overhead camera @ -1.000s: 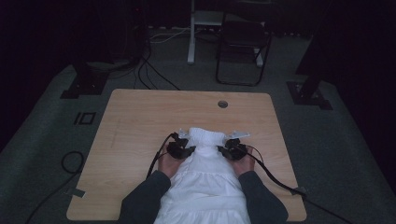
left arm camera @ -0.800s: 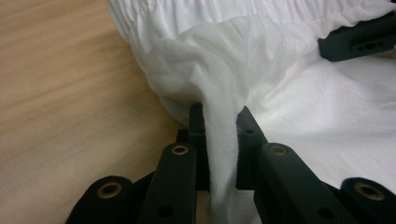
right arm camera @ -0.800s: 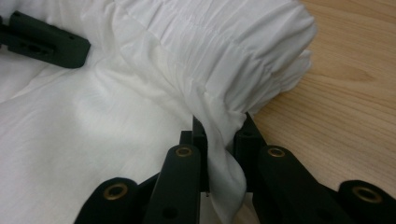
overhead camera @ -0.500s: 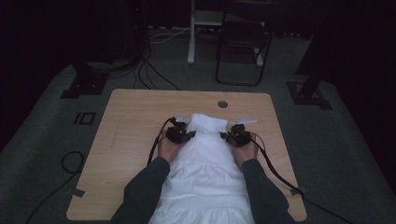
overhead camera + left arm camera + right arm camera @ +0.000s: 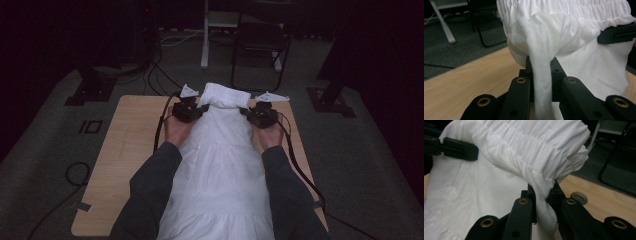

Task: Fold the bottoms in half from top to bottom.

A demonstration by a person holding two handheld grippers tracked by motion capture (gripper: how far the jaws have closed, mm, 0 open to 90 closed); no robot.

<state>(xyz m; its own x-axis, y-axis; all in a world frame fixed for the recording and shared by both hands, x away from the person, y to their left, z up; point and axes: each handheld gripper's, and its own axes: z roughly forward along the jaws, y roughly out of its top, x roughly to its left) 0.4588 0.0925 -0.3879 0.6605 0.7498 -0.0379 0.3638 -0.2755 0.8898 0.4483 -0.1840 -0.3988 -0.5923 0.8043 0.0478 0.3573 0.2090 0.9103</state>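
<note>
High view: both forearms reach forward over the table (image 5: 125,150), hands level, either side of the white skirt (image 5: 220,165). Left gripper (image 5: 200,111) and right gripper (image 5: 248,114) are each clamped tight on the skirt's gathered waistband (image 5: 225,95), jaws having just closed onto cloth.

The white skirt (image 5: 220,165) is a thin, slightly creased cotton garment with a gathered elastic waistband (image 5: 534,150) and tiered seams running across its width. Its waistband end is raised off the wooden table, pinched at both sides, with a fold of cloth (image 5: 541,82) hanging down. The rest drapes toward the person, spreading wider at the hem.
</note>
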